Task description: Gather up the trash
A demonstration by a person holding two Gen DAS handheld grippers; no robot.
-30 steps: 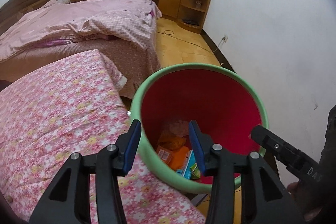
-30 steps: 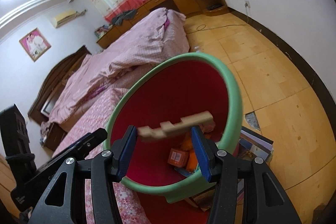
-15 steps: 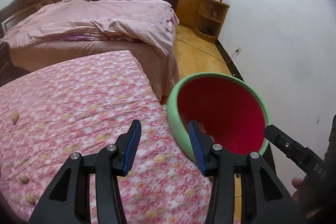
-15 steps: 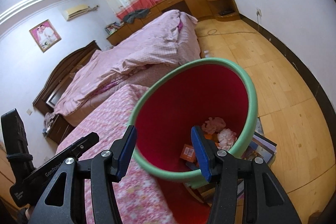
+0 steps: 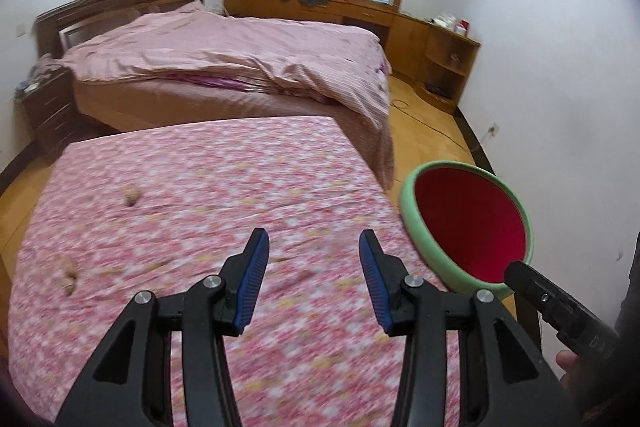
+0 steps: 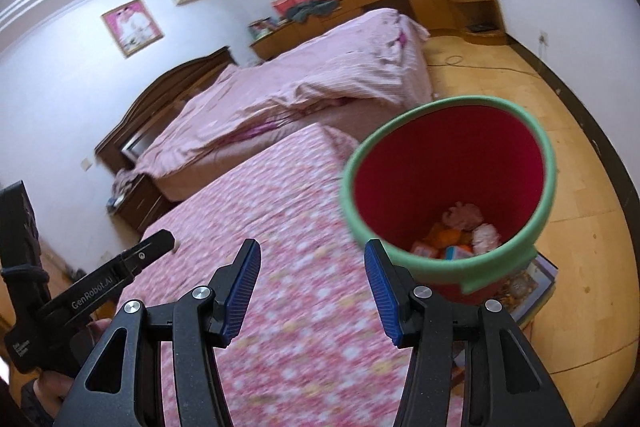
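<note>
Both the left gripper (image 5: 311, 277) and the right gripper (image 6: 312, 285) are spread and empty, so a hurried grab at the small brown scraps (image 5: 131, 194) at 10 o'clock on the cloth (image 5: 208, 187) could pinch fabric, or knock the bin (image 6: 448, 195) at 2 o'clock

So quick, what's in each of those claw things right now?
Left gripper: open, holding nothing.
Right gripper: open, holding nothing.
</note>
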